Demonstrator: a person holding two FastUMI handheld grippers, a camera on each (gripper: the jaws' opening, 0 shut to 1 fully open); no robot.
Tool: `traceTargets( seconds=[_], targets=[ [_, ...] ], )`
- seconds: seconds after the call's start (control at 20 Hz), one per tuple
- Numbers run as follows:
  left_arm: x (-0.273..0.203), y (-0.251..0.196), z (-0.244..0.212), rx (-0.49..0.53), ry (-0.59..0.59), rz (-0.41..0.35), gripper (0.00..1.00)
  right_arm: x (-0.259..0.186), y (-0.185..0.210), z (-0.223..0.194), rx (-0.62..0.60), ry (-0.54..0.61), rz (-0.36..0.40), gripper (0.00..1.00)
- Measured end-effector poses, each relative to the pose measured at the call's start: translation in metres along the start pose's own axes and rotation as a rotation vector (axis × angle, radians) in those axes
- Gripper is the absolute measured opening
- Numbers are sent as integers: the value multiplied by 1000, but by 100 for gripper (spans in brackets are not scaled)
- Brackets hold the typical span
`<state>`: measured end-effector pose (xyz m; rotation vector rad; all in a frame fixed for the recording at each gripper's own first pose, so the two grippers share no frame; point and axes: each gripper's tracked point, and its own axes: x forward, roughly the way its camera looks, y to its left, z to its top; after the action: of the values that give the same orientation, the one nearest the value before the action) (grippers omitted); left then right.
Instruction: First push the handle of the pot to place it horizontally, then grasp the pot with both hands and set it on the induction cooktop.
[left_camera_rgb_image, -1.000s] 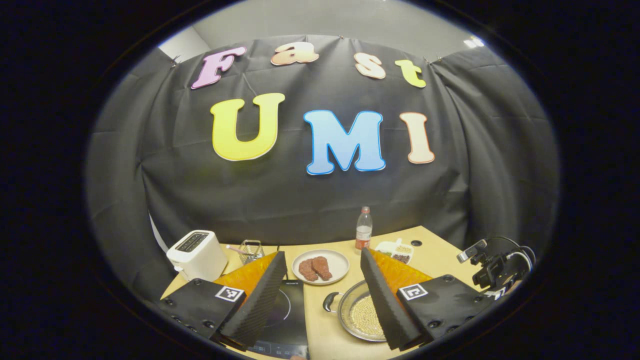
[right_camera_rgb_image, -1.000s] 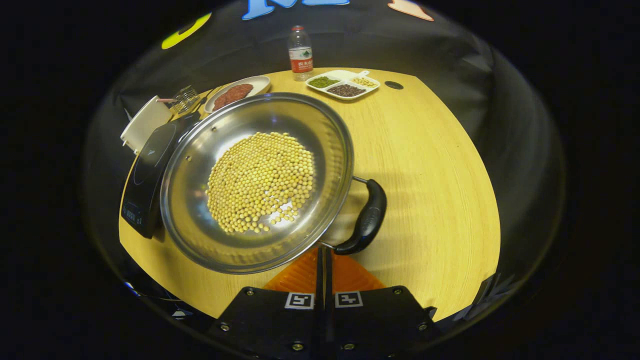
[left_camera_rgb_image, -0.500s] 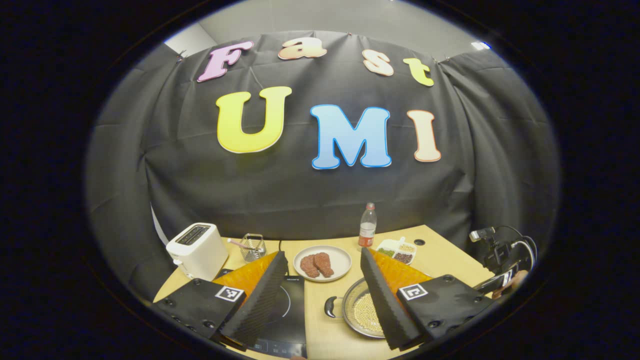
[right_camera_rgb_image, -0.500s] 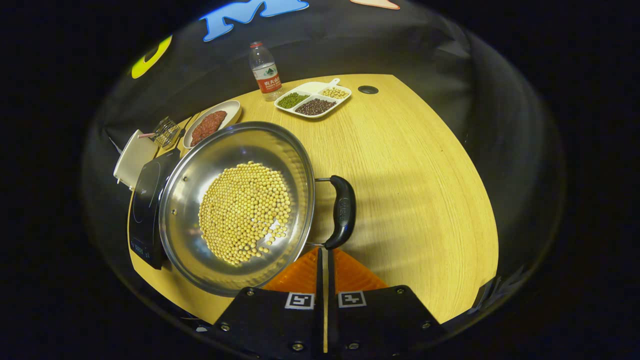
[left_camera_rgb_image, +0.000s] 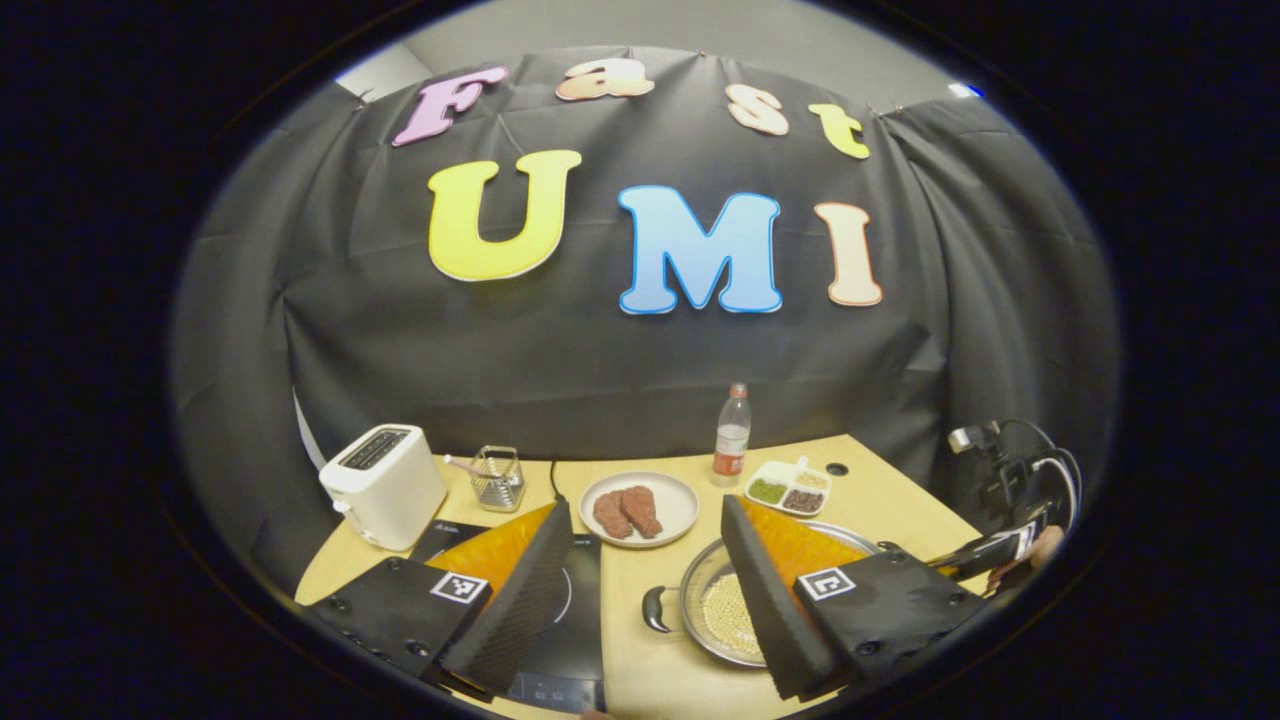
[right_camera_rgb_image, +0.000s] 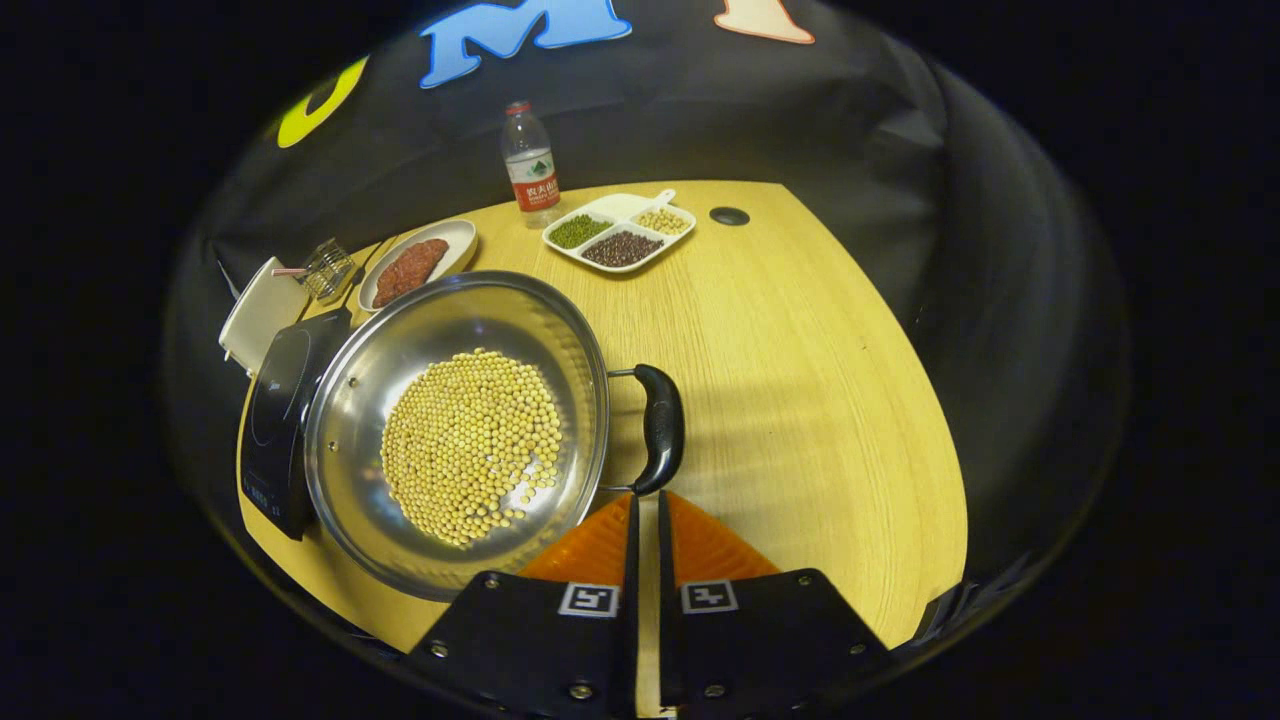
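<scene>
A steel pot (right_camera_rgb_image: 455, 440) holding yellow beans sits on the wooden table, its near black handle (right_camera_rgb_image: 660, 428) lying crosswise just beyond my right gripper (right_camera_rgb_image: 646, 497). That gripper's fingers are closed to a thin slit with nothing between them, apart from the handle's near end. The black induction cooktop (right_camera_rgb_image: 280, 405) lies left of the pot, partly under its rim. In the left gripper view my left gripper (left_camera_rgb_image: 645, 508) hovers wide open above the table; the cooktop (left_camera_rgb_image: 578, 612) shows beside its left finger, and the pot (left_camera_rgb_image: 712, 612) with its other handle (left_camera_rgb_image: 654, 608) is partly behind its right finger. The right gripper's rig (left_camera_rgb_image: 1010, 500) is at far right.
At the table's back stand a white toaster (left_camera_rgb_image: 382, 487), a wire basket (left_camera_rgb_image: 497, 478), a plate of meat (left_camera_rgb_image: 640, 508), a water bottle (left_camera_rgb_image: 731, 437) and a divided dish of beans (left_camera_rgb_image: 788, 490). A bare stretch of table (right_camera_rgb_image: 830, 400) lies right of the pot.
My right gripper has backed away from the pot, whose near handle has swung to lie crosswise before it; a thin gap opened between its fingers. The left gripper's view has risen slightly.
</scene>
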<state>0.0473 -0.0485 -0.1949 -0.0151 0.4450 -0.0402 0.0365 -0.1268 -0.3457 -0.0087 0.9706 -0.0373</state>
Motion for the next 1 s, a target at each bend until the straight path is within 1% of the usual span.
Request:
traceTargets(
  seconds=[0.05, 0.1, 0.15, 0.2, 0.25, 0.3, 0.35, 0.4, 0.45, 0.5, 0.55, 0.65, 0.7, 0.75, 0.85, 0.9, 1.0],
  targets=[
    [2, -1, -6, -2, 14, -5, 97, -10, 0, 6, 8, -35, 4, 17],
    [4, -3, -13, -3, 26, -13, 97, -18, -1, 9, 14, -69, 2, 37],
    [7, -8, -20, -6, 40, -30, 95, -25, 0, 14, 17, -102, 3, 48],
    [10, -13, -29, -12, 59, -45, 97, -31, 2, 18, 20, -133, 7, 70],
    [16, -16, -37, -18, 80, -60, 97, -35, 4, 23, 26, -156, 8, 80],
    [20, -20, -47, -22, 104, -73, 97, -40, 4, 27, 32, -178, 6, 94],
    [26, -23, -57, -30, 133, -86, 95, -41, 5, 31, 34, -193, 9, 94],
    [31, -25, -69, -35, 160, -91, 99, -39, 6, 32, 31, -201, 11, 94],
    [36, -26, -81, -32, 182, -89, 95, -37, 7, 35, 28, -203, 12, 94],
    [42, -27, -92, -30, 210, -93, 97, -33, 6, 36, 25, -195, 11, 85],
    [48, -29, -103, -33, 238, -101, 97, -28, 7, 37, 27, -186, 14, 94],
    [62, -29, -128, -39, 295, -112, 98, -18, 7, 39, 30, -171, 17, 94],
    [67, -27, -139, -38, 324, -111, 96, -12, 6, 39, 28, -162, 14, 94],
    [70, -26, -150, -38, 349, -108, 99, -8, 7, 41, 25, -157, 17, 94],
    [83, -25, -164, -34, 394, -100, 96, 2, 8, 45, 19, -143, 24, 93],
    [90, -24, -171, -30, 414, -97, 98, 8, 8, 46, 13, -137, 25, 93],
    [103, -23, -183, -16, 453, -90, 98, 20, 8, 49, -3, -122, 25, 93]
  ],
)
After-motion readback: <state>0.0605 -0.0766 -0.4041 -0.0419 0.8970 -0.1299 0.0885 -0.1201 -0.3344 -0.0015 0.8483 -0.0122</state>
